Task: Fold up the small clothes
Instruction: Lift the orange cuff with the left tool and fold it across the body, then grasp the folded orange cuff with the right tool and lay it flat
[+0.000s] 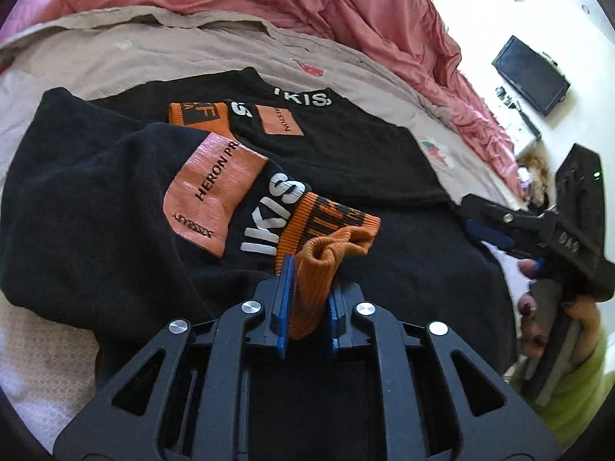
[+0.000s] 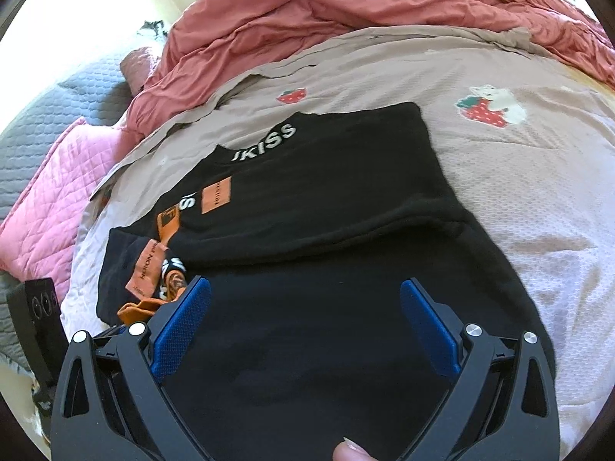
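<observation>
A black sweatshirt (image 1: 346, 153) with white "KISS" lettering and orange patches lies spread on the bed; it also shows in the right wrist view (image 2: 326, 199). One sleeve is folded over the body. My left gripper (image 1: 307, 280) is shut on that sleeve's orange ribbed cuff (image 1: 326, 253), bunched between the blue pads. The second orange cuff (image 1: 200, 115) lies farther back. My right gripper (image 2: 305, 299) is open and empty, low over the sweatshirt's lower body. It also shows at the right of the left wrist view (image 1: 499, 234). The left gripper's cuff shows at the left (image 2: 138, 307).
The bed has a beige strawberry-print sheet (image 2: 499, 153). A crumpled red-pink duvet (image 2: 346, 19) lies along the far side and a pink quilted pillow (image 2: 57, 192) at the left. A black box (image 1: 530, 73) lies on the floor beyond the bed.
</observation>
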The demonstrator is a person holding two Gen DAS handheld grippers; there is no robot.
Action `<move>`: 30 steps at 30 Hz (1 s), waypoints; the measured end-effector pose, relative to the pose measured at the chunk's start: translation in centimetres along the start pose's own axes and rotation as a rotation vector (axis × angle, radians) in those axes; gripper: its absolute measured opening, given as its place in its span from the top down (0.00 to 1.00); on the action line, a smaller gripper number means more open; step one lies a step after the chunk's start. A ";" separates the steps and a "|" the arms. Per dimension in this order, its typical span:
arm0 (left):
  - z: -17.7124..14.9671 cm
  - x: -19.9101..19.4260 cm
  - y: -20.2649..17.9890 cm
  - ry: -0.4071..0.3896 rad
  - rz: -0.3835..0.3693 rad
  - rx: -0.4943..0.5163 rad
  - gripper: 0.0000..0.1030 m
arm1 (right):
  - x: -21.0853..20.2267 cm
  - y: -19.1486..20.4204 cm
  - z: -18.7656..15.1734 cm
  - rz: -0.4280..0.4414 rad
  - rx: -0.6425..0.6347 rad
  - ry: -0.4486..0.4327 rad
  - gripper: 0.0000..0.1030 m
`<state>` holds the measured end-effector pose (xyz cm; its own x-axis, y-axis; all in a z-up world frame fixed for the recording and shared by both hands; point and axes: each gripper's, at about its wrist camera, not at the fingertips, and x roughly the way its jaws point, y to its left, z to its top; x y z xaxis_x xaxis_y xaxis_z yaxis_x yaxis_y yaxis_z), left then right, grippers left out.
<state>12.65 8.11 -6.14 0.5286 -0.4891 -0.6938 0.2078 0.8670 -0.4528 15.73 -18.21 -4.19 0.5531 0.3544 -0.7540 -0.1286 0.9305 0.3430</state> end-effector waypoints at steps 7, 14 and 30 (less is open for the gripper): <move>0.0 -1.2 -1.6 0.001 -0.053 0.070 0.67 | 0.8 2.0 0.1 0.064 -0.008 0.028 0.04; 1.7 -5.3 1.9 -0.139 0.074 -0.026 0.62 | 3.2 4.7 -1.4 0.158 -0.019 0.125 0.05; 2.4 -9.0 7.5 -0.278 0.208 -0.193 0.48 | 6.4 10.0 -1.9 0.174 -0.142 0.105 0.93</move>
<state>11.47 19.25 -1.98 0.7515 -0.2372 -0.6157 -0.0716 0.8983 -0.4335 16.42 -6.46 -6.71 0.4254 0.5110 -0.7469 -0.3325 0.8559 0.3962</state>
